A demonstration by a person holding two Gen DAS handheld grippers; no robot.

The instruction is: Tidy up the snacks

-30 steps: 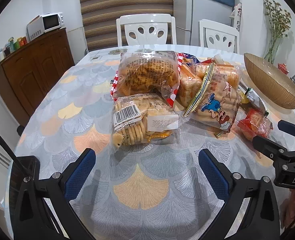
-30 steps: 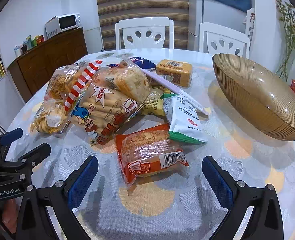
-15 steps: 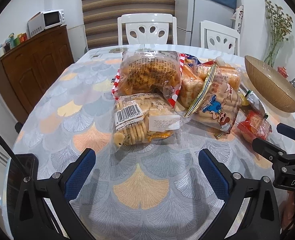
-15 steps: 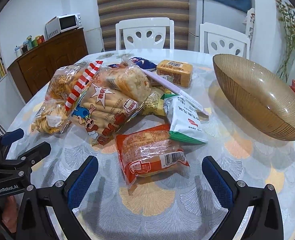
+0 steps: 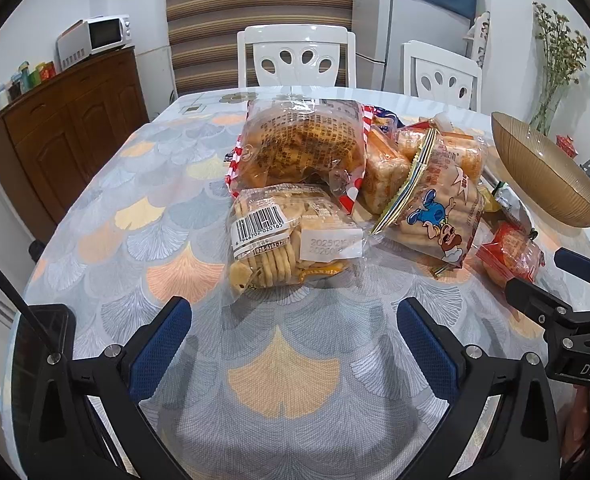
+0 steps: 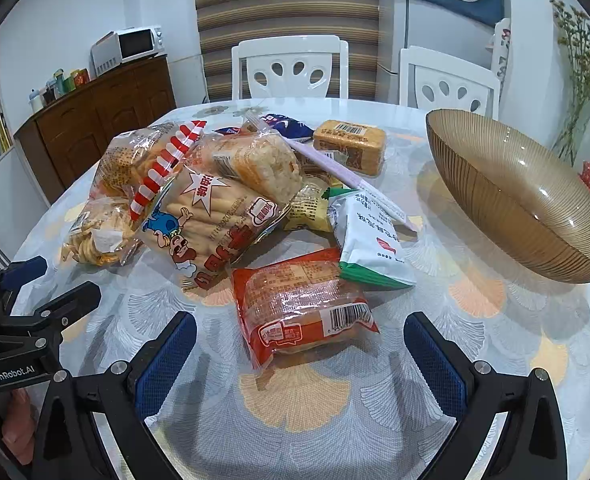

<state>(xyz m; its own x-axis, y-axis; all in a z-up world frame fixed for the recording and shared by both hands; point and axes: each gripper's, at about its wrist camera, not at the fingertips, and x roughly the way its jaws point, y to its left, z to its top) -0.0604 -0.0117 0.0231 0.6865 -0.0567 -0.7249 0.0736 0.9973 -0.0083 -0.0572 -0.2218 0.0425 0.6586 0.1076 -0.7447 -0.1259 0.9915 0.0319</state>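
A pile of snack bags lies mid-table. In the left wrist view a clear cracker bag (image 5: 291, 244) is nearest, with a red-striped bag (image 5: 301, 146) behind it and a cartoon biscuit bag (image 5: 439, 208) to its right. My left gripper (image 5: 294, 334) is open and empty, short of the cracker bag. In the right wrist view a red cake pack (image 6: 301, 306) lies just ahead of my right gripper (image 6: 299, 354), which is open and empty. A white-green packet (image 6: 369, 240), the cartoon bag (image 6: 207, 224) and an amber glass bowl (image 6: 511, 196) at the right also show.
The round table (image 5: 143, 216) has a fan-pattern cloth. Two white chairs (image 5: 297, 58) stand at the far side. A wooden sideboard (image 5: 67, 136) with a microwave is at the left. A brown boxed snack (image 6: 349, 146) lies behind the pile. Dried flowers (image 5: 557, 64) stand far right.
Both grippers have drawn back slightly from the pile; the view shifted a little. Nothing was taken hold of.
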